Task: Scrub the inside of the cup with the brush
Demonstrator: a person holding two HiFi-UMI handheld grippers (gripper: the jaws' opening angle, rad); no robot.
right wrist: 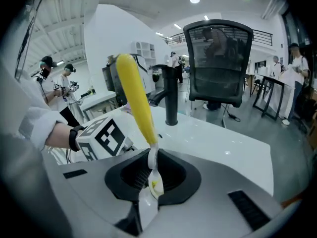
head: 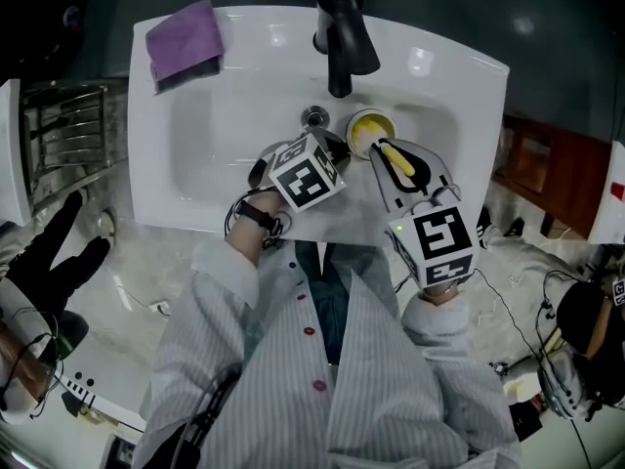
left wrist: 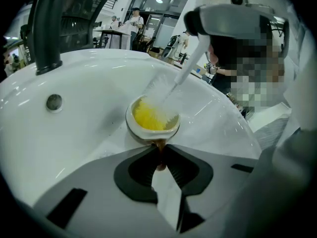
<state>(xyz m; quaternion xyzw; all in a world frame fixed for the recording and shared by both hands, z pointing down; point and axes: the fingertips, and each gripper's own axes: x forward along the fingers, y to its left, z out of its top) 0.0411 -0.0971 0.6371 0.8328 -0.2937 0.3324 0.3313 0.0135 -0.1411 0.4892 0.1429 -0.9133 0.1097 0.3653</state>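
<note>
Bright ceiling lamps [right wrist: 194,0] glare off the white sink [head: 244,115], gripper views bend and darken at edges, brush bristles [left wrist: 161,90] perhaps motion-blurred.

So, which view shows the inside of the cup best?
The left gripper view: the cup faces it, with the brush inside. The head view shows it small, from above. The right gripper view misses it.

A purple cloth [head: 184,42] lies on the back left corner of a white sink [head: 146,179], a black faucet [head: 344,42] rising above its drain [head: 314,117], a metal rack [head: 63,130] alongside, an office chair [right wrist: 218,63] beyond.
</note>
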